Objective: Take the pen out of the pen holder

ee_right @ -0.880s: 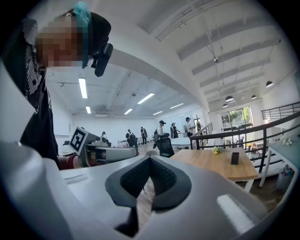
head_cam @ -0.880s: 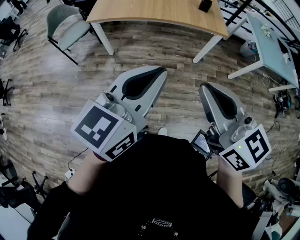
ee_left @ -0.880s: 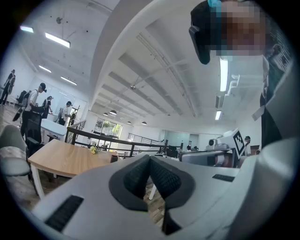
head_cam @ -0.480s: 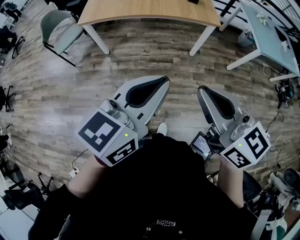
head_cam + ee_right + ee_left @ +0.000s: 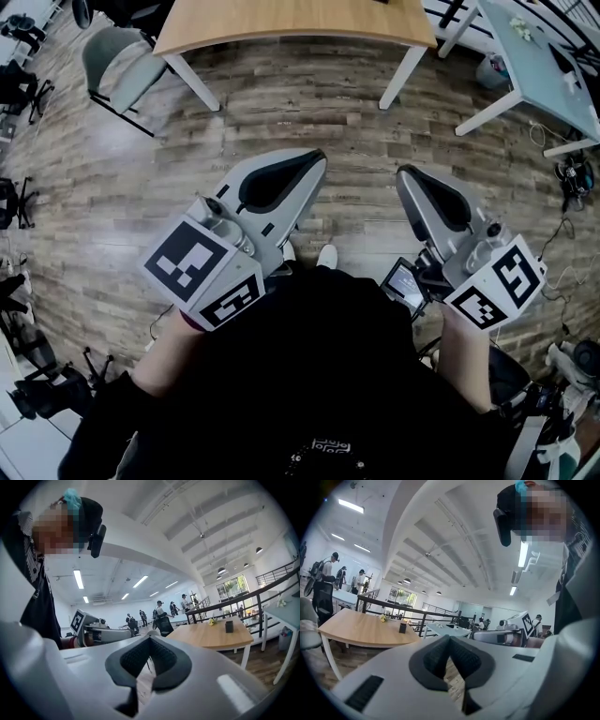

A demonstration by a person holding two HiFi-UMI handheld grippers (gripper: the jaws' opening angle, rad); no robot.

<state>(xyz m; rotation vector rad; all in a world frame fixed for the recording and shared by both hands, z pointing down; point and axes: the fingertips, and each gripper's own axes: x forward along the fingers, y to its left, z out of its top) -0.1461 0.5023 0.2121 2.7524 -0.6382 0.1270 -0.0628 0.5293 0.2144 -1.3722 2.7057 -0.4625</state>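
Now my grey left tool (image 5: pixel 317 161) and grey right tool (image 5: pixel 405 178) both have jaws together, empty, over the wood-plank floor (image 5: pixel 112 187); a light wooden table (image 5: pixel 281 19) lies ahead.

Wood-plank floor (image 5: pixel 281 122) across the whole head view. At the top, a light wooden bench (image 5: pixel 291 19) on white legs, with a grey-green chair (image 5: pixel 120 64) just beside its left end. At upper right, a pale table (image 5: pixel 534 58), also on white legs. Loose cables (image 5: pixel 565 225) on the floor near the right edge. In the left gripper view, yellow flowers (image 5: pixel 382 618) on the wooden bench, a black railing (image 5: pixel 393 605) behind it, people (image 5: pixel 332 569) standing at far left, strip lights (image 5: pixel 350 506) on a white ceiling. More people (image 5: pixel 159 607) far off in the right gripper view.
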